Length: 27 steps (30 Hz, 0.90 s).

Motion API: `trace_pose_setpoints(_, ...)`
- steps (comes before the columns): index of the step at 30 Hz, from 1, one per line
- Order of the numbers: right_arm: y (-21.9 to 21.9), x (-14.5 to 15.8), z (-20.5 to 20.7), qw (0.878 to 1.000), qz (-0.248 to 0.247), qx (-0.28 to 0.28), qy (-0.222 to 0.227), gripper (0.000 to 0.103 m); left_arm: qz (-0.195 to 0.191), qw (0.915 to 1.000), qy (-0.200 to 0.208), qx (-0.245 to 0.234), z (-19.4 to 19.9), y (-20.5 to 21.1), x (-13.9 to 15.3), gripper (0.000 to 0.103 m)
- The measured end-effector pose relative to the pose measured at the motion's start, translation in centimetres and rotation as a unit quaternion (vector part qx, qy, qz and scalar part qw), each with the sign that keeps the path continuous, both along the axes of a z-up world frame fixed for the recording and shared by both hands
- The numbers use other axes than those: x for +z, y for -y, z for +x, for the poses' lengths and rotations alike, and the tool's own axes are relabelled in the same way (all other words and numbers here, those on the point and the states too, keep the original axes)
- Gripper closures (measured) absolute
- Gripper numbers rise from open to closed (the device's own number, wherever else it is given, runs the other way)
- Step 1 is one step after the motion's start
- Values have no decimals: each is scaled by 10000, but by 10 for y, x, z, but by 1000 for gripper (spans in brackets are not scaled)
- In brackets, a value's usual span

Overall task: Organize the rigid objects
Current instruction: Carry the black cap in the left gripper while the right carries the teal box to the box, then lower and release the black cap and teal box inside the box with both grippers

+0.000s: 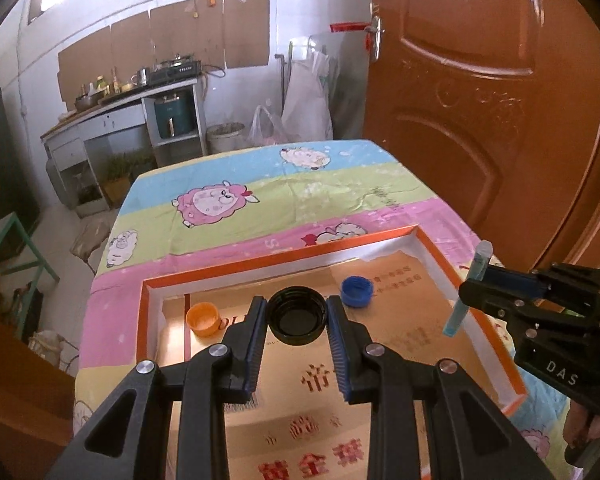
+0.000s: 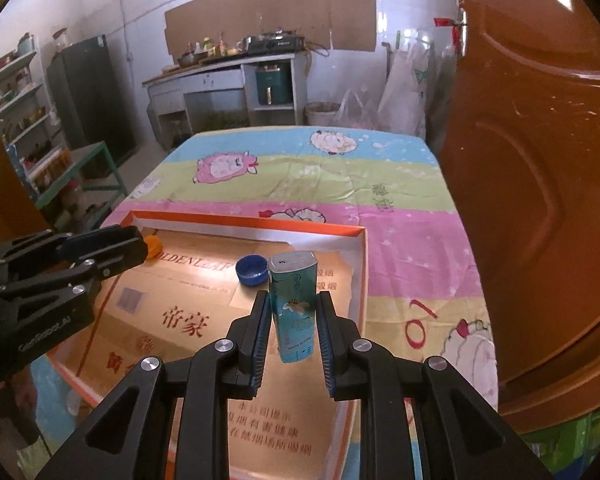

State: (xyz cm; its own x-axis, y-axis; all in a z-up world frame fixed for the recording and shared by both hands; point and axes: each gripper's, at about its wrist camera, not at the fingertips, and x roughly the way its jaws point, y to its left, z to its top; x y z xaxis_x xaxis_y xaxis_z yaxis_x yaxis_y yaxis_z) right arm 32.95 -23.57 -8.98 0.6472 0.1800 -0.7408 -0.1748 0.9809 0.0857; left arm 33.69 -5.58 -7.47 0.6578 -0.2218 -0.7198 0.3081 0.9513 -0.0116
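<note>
My left gripper is shut on a black bottle cap, its hollow side facing up, above the near left part of an orange-rimmed box with a gold printed floor. My right gripper is shut on a teal lighter, held upright over the box's right part. On the box floor lie an orange cap at the far left and a blue cap further right. From the right wrist view the left gripper stands at the left; its cap is hidden there. The blue cap lies just behind the lighter.
The box lies on a table under a striped cloth with cartoon sheep. A brown door stands close on the right. A counter with a stove lines the far wall, and a green frame stands left of the table.
</note>
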Motion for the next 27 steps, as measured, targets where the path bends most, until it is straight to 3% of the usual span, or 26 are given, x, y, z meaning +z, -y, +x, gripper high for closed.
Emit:
trace_pose_setpoints(12, -6, -25, 41, 9993, -78, 152, -329, 80, 128, 9994, -328, -3, 34, 3, -21, 73)
trace_pose_setpoints(27, -6, -41, 63, 9986, 13, 166, -499, 81, 173, 9976, -674, 23, 57, 5, -45, 73)
